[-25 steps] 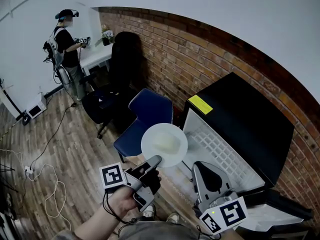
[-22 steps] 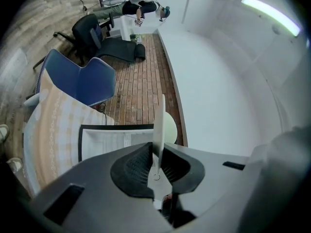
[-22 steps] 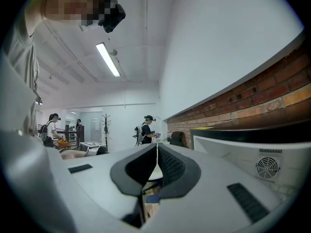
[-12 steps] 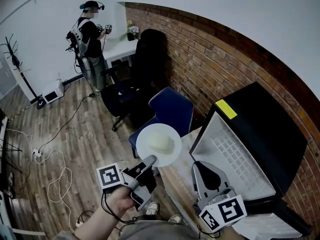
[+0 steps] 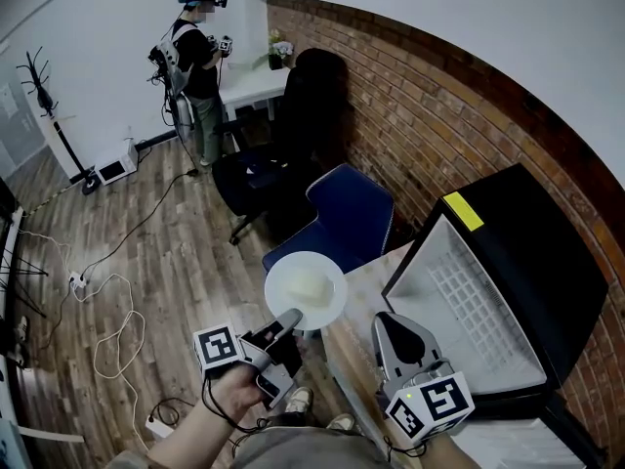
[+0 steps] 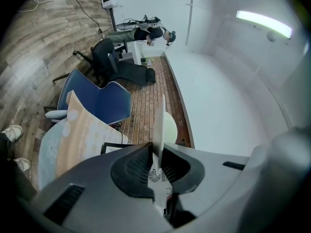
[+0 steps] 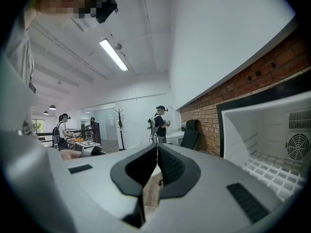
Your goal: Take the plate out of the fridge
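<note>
A white plate with a pale lump on it hangs in the air left of the open black fridge, over a blue chair's seat and the table's corner. My left gripper is shut on its near rim. In the left gripper view the plate stands edge-on between the jaws, which pinch it. My right gripper is below the fridge's white inside, shut with nothing in it. Its jaws meet at the tips, and the fridge's wire shelf shows to the right.
A blue chair and a black office chair stand by the brick wall. A patterned cloth covers the table beside the fridge. A person stands at a far desk. Cables lie on the wooden floor.
The plate, held in my left gripper, has moved left and away from the fridge opening. The head view has swung left. The right gripper has stayed shut in about the same place.
</note>
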